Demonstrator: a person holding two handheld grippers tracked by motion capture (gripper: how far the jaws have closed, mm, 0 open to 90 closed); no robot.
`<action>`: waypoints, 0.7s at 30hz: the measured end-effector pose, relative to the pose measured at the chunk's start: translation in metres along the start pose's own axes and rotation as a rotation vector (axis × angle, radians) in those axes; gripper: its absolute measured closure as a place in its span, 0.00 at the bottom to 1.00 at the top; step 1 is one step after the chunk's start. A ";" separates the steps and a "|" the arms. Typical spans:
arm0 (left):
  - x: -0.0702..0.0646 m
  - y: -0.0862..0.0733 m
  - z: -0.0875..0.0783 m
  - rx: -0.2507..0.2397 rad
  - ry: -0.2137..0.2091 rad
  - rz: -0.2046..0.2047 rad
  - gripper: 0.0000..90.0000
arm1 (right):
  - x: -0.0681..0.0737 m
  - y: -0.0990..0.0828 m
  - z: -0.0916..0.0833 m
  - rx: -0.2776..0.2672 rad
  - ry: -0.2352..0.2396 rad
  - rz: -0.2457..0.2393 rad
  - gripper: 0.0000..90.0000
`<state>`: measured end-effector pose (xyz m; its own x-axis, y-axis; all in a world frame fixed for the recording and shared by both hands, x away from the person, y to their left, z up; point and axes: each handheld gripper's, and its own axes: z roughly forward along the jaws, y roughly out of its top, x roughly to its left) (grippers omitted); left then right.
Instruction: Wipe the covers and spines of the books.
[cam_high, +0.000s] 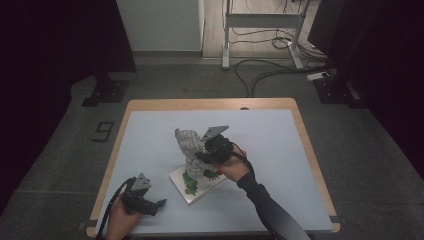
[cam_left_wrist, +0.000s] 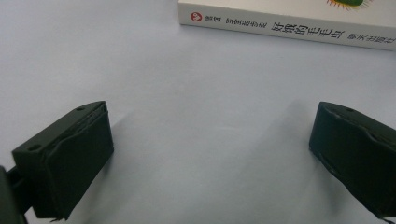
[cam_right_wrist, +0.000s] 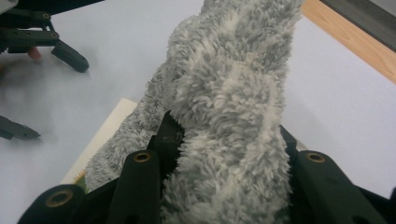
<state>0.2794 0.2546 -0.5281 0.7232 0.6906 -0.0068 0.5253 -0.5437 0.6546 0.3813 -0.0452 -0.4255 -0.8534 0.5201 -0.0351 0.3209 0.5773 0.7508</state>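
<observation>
R gripper (cam_high: 204, 150) is seen at frame centre in the high view, held by the right hand (cam_high: 233, 167); jaws are clamped on a grey fluffy cloth (cam_high: 190, 146). In the right gripper view the cloth (cam_right_wrist: 229, 112) is pinched between the two black jaws at the bottom edge, w/ the pile bulging out above and rising to the top of the frame. Jaws are nearly closed, only the cloth's thickness between them. Cloth is held upright and lifted; its lower end hangs over a book (cam_high: 197, 184) just below centre in the high view. Whether the cloth's bottom touches the cover can't be told. The book's pale corner (cam_right_wrist: 109, 128) is seen behind the cloth, left of centre, in the right gripper view.

L gripper (cam_high: 150, 202) is found at lower left in the high view, held by the left hand (cam_high: 120, 219), low over the table (cam_high: 150, 135). Its jaws are spread wide, nothing between them: bare table surface is seen in the gap in the left gripper view. The book's spine (cam_left_wrist: 289, 29), w/ printed characters, is seen along the top edge there, well apart from the jaw tips. L gripper (cam_right_wrist: 42, 39) is also seen at upper left in the right gripper view.

Table is covered by a pale blue-grey sheet w/ a wood rim around it.
</observation>
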 end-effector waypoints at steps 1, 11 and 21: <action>0.000 0.000 0.000 0.000 0.000 0.000 0.00 | -0.001 -0.001 -0.002 0.001 -0.004 0.004 0.64; 0.000 0.000 0.000 -0.001 0.000 -0.001 0.00 | -0.016 -0.017 -0.019 -0.005 -0.040 0.031 0.64; 0.000 0.000 0.000 -0.001 -0.001 -0.001 0.00 | -0.032 -0.034 -0.035 -0.010 -0.078 0.067 0.64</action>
<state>0.2794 0.2545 -0.5282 0.7227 0.6912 -0.0081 0.5260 -0.5423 0.6551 0.3835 -0.1039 -0.4267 -0.7954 0.6051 -0.0352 0.3720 0.5332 0.7598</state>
